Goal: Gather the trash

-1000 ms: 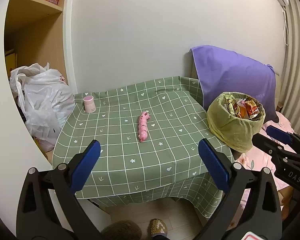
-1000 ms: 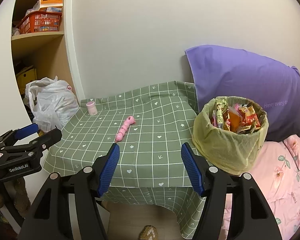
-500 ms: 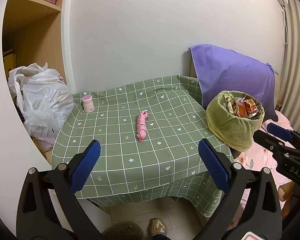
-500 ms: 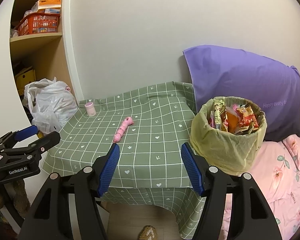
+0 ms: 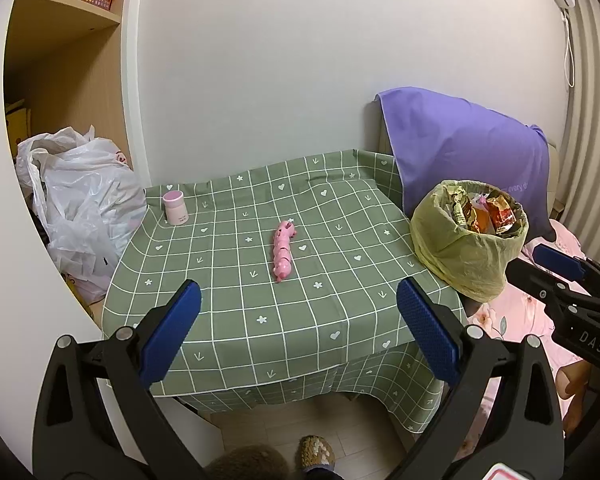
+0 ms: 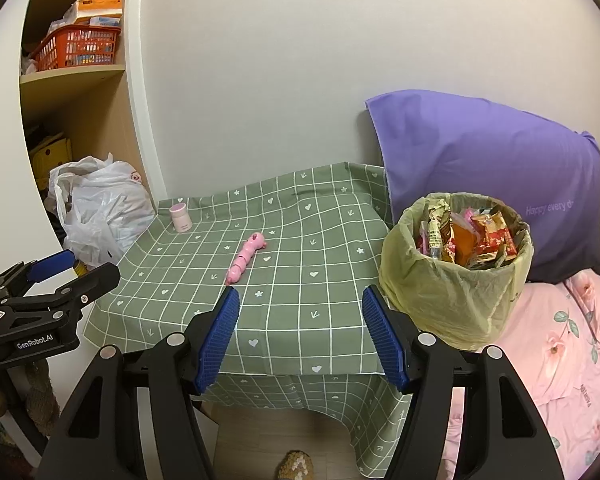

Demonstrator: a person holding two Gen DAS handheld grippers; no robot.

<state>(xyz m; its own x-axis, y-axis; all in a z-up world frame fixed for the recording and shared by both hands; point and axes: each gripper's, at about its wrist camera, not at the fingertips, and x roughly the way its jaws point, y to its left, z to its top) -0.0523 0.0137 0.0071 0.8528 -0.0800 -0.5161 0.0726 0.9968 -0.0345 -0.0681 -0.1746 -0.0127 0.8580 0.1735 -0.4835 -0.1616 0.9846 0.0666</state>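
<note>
A bin lined with a yellow-green bag (image 5: 466, 252) (image 6: 452, 292) stands at the table's right edge, full of snack wrappers (image 6: 466, 238). A pink toy caterpillar (image 5: 283, 250) (image 6: 246, 256) lies mid-table on the green checked cloth (image 5: 260, 312) (image 6: 300, 280). A small pink jar (image 5: 175, 208) (image 6: 181, 218) stands at the far left corner. My left gripper (image 5: 298, 328) is open and empty, in front of the table's near edge. My right gripper (image 6: 300, 332) is open and empty, near the front edge, left of the bin.
A white plastic bag (image 5: 84, 208) (image 6: 100, 212) sits left of the table by wooden shelves with an orange basket (image 6: 76, 48). A purple pillow (image 6: 492, 172) leans behind the bin. A pink floral bedspread (image 6: 560, 344) lies at right.
Both grippers have drifted only slightly; the scene sits a little differently in each view. Nothing was grasped or moved.
</note>
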